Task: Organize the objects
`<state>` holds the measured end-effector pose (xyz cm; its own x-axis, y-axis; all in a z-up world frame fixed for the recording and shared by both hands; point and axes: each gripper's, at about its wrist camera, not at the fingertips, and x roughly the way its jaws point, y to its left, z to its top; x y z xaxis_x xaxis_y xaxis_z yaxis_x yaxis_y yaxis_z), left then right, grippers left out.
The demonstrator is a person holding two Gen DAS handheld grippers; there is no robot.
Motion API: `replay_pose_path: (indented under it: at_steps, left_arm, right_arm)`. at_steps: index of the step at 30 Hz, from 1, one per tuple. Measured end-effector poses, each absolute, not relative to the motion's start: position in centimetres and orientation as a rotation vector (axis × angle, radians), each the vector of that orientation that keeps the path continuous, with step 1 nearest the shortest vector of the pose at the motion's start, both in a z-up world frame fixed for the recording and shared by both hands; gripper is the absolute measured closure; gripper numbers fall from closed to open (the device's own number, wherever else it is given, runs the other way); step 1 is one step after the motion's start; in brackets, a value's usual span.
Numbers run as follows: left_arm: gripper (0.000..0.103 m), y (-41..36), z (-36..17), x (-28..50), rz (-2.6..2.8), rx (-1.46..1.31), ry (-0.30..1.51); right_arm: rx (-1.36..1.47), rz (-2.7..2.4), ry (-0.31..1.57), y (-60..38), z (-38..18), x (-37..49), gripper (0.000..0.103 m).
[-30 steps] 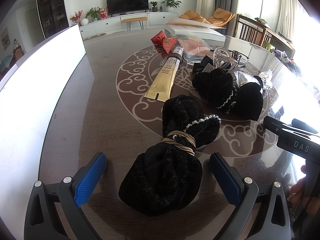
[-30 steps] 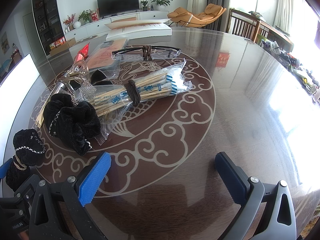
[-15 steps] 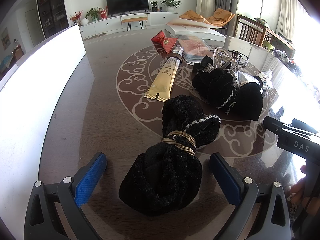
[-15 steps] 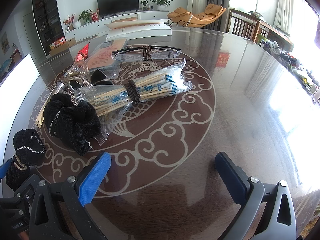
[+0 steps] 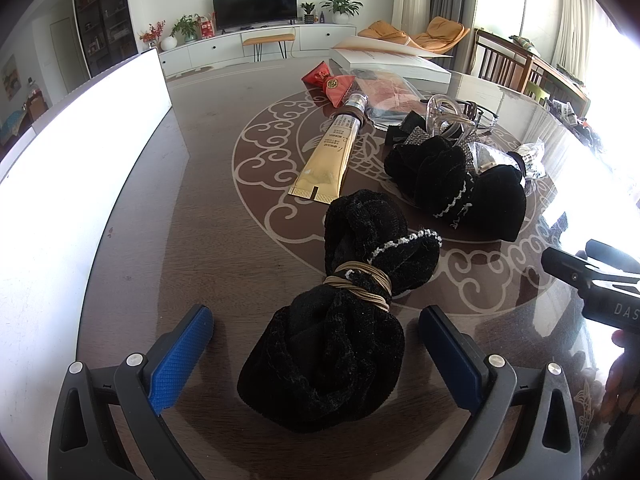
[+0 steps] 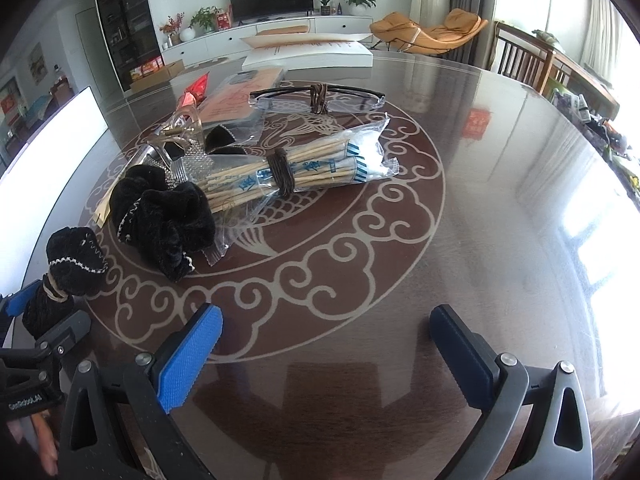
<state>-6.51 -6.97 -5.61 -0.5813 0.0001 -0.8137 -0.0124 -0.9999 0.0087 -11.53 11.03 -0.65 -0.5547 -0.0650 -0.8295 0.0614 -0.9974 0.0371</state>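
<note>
A black velvet cloth bundle tied with a tan band (image 5: 344,320) lies on the dark round table (image 5: 208,240), between the open jaws of my left gripper (image 5: 316,344); the pads stand apart from it. It also shows at the left edge of the right wrist view (image 6: 68,268). A second black velvet bundle (image 5: 456,184) lies behind it, also in the right wrist view (image 6: 164,220). A gold tube (image 5: 328,164) lies left of that. My right gripper (image 6: 326,344) is open and empty over bare table.
A bag of banded wooden sticks (image 6: 304,168), glasses in a clear sleeve (image 6: 316,96), a clear hair clip (image 5: 448,116), a red pouch (image 5: 332,80), a packet (image 6: 240,96) and a white box (image 5: 392,64) lie further back. A white board (image 5: 80,152) stands along the left edge.
</note>
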Motion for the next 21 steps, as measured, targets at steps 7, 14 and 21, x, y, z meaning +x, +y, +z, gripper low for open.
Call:
replay_pose_path:
  at_steps: [7,14,21]
  left_arm:
    - [0.0,-6.9,-5.6,-6.5,2.785,-1.434,0.019]
    - [0.0,-6.9,-5.7,-6.5,2.785,-1.433,0.019]
    - [0.0,-7.0,-5.7,-6.5,2.784,-1.433,0.019]
  right_arm:
    - [1.498,-2.684,-0.473,17.1,2.5,-16.3,0.0]
    - [1.281,-2.488,-0.377,12.7,5.7,-24.0,0.0]
    - [1.532,-2.16,-0.028,10.4,1.1,-25.0,0.018]
